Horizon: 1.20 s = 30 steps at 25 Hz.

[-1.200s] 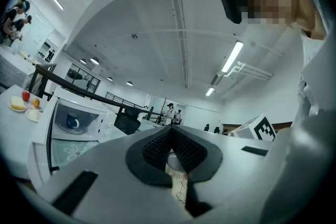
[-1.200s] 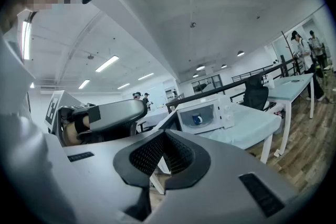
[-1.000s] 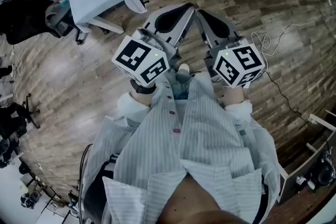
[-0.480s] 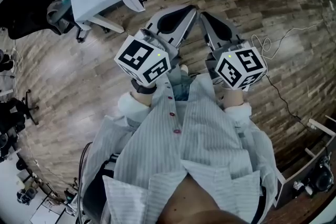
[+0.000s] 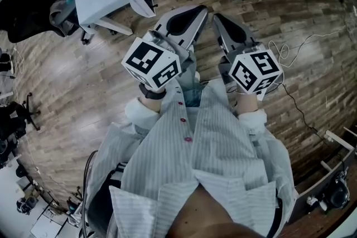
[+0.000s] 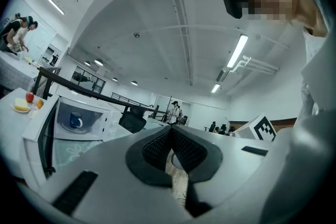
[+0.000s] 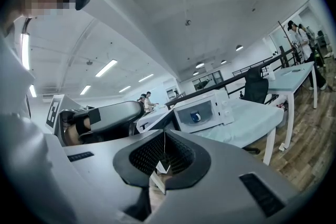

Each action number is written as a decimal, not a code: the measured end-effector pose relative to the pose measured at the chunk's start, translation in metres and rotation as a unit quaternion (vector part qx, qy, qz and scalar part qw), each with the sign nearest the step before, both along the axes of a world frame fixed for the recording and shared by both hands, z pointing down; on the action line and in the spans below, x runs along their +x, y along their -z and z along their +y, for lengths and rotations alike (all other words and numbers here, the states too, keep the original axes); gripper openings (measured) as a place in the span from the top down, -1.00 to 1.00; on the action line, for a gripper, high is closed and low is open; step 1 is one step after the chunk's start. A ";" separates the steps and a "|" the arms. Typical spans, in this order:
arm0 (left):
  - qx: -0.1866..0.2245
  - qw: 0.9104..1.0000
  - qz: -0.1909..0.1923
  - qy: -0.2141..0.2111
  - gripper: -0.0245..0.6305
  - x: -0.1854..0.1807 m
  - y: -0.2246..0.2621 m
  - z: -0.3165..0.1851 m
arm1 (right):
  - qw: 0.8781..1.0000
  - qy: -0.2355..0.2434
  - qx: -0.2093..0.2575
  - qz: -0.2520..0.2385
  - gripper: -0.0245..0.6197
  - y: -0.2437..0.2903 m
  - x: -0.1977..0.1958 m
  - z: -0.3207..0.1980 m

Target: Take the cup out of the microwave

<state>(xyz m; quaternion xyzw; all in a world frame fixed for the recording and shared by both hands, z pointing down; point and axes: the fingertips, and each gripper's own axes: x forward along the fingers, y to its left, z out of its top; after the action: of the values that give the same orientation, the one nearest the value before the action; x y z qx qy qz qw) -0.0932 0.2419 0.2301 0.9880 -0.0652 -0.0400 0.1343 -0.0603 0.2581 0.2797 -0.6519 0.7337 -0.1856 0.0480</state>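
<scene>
Approach comes first: with left gripper (image 6: 170, 139) and right gripper (image 7: 164, 157) both closed and empty, we stand well short of the open microwave (image 7: 224, 107) and must next part jaws for its blue cup (image 7: 196, 117).

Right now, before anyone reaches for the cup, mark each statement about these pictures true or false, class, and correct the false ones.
1. The blue cup sits inside the microwave. True.
2. The microwave door is closed. False: it stands open.
3. The right gripper holds the cup. False: it is shut on nothing, well away from the microwave.
4. The microwave stands on a table. True.
</scene>
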 end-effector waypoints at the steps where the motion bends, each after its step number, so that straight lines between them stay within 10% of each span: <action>1: -0.001 1.000 0.000 0.001 0.90 0.004 -0.001 -0.006 | 1.000 0.000 -0.002 -0.001 0.82 -0.001 0.004 -0.005; 30: -0.017 0.999 -0.003 0.037 0.90 0.089 -0.013 -0.203 | 0.999 0.022 -0.030 0.000 0.82 -0.012 0.085 -0.198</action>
<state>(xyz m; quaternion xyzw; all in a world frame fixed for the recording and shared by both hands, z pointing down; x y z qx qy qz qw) -0.0046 0.0387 0.2433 0.9826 -0.1028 -0.0407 0.1490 0.0243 0.0598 0.2917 -0.6367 0.7419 -0.2090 0.0245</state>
